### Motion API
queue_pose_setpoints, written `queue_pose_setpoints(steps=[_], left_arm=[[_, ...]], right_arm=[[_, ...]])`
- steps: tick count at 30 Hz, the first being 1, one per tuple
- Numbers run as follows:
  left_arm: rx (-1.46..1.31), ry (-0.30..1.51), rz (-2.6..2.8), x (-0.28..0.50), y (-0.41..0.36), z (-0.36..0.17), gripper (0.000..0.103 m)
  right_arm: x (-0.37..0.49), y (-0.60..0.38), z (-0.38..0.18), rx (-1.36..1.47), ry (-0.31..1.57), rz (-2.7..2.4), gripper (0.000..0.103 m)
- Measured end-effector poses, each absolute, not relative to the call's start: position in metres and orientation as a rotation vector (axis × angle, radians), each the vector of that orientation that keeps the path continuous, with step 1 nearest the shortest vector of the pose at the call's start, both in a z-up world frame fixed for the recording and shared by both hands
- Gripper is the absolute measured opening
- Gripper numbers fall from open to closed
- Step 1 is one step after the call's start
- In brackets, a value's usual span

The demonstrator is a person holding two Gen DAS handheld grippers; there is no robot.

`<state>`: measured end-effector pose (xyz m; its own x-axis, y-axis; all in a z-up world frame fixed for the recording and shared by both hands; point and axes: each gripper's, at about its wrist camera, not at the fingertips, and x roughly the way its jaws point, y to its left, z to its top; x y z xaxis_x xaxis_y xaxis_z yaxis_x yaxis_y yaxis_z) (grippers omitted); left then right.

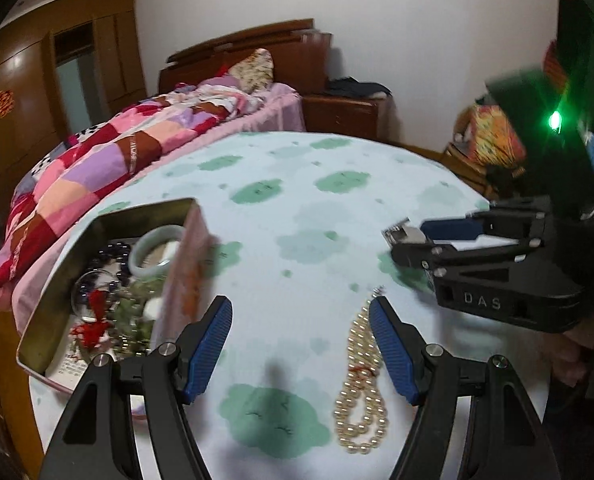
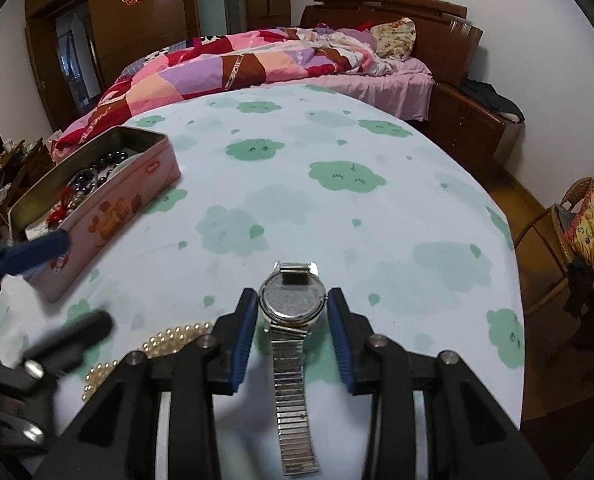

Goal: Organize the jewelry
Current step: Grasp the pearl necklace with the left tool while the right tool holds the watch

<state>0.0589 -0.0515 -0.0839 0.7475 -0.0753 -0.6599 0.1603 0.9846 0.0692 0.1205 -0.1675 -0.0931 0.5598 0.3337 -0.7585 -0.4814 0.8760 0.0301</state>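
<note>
right gripper (image 2: 293, 308): blue pads sitting against both sides of the watch (image 2: 293, 300) case, clamping it; case back facing up, metal band hanging down between the arms toward the camera
watch from left view: only a bit of silver band (image 1: 403, 232) poking out of the right tool's tip, above the cloth
left gripper (image 1: 301, 344): jaws standing wide apart, nothing between them, hovering over the cloth
pearl necklace (image 1: 361, 392): lying coiled on the cloth just beside the left gripper's right-hand pad, partly tucked behind it; red thread tied mid-strand; in the right view showing at lower left (image 2: 169, 338)
table cloth (image 1: 297, 208): pale with green cloud prints, covering the round table
tin box (image 2: 109, 204): open pink tin sitting at the left of the table, well apart from the watch
tin contents: jade bangle (image 1: 157, 248) leaning at the far end, dark bead bracelet (image 1: 109, 256) beside it, red tassel piece (image 1: 93, 316) nearer, other bits too blurred to tell
bed (image 2: 257, 64): patchwork quilt behind the table, wooden headboard, floral pillow (image 2: 393, 36)
wardrobe (image 2: 137, 20): brown, at far left wall
</note>
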Motion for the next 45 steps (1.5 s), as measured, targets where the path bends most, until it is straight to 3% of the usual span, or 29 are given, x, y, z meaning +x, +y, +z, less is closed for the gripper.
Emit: queue_pose_setpoints(steps=[9, 14, 15, 16, 17, 21, 45], left_arm=[[0.135, 0.802, -0.191, 0.065, -0.062, -0.101, 0.071], [0.096, 0.857, -0.247, 0.071, -0.059, -0.110, 0.048], [0.076, 0.863, -0.265, 0.071, -0.057, -0.110, 0.039], [0.064, 0.873, -0.276, 0.072, -0.056, -0.112, 0.021], [0.058, 0.882, -0.291, 0.073, -0.056, -0.113, 0.015], [0.047, 0.856, -0.318, 0.067, -0.057, -0.109, 0.005], [0.003, 0.637, -0.244, 0.052, -0.020, -0.038, 0.005]], right_arm=[[0.120, -0.168, -0.095, -0.189, 0.837, 0.488, 0.038], [0.119, -0.168, -0.096, -0.190, 0.838, 0.487, 0.038], [0.119, -0.168, -0.096, -0.190, 0.837, 0.487, 0.038], [0.119, -0.168, -0.096, -0.190, 0.838, 0.488, 0.038], [0.119, -0.168, -0.096, -0.190, 0.837, 0.488, 0.038], [0.118, -0.168, -0.096, -0.188, 0.831, 0.488, 0.038], [0.111, -0.163, -0.066, -0.157, 0.738, 0.509, 0.038]])
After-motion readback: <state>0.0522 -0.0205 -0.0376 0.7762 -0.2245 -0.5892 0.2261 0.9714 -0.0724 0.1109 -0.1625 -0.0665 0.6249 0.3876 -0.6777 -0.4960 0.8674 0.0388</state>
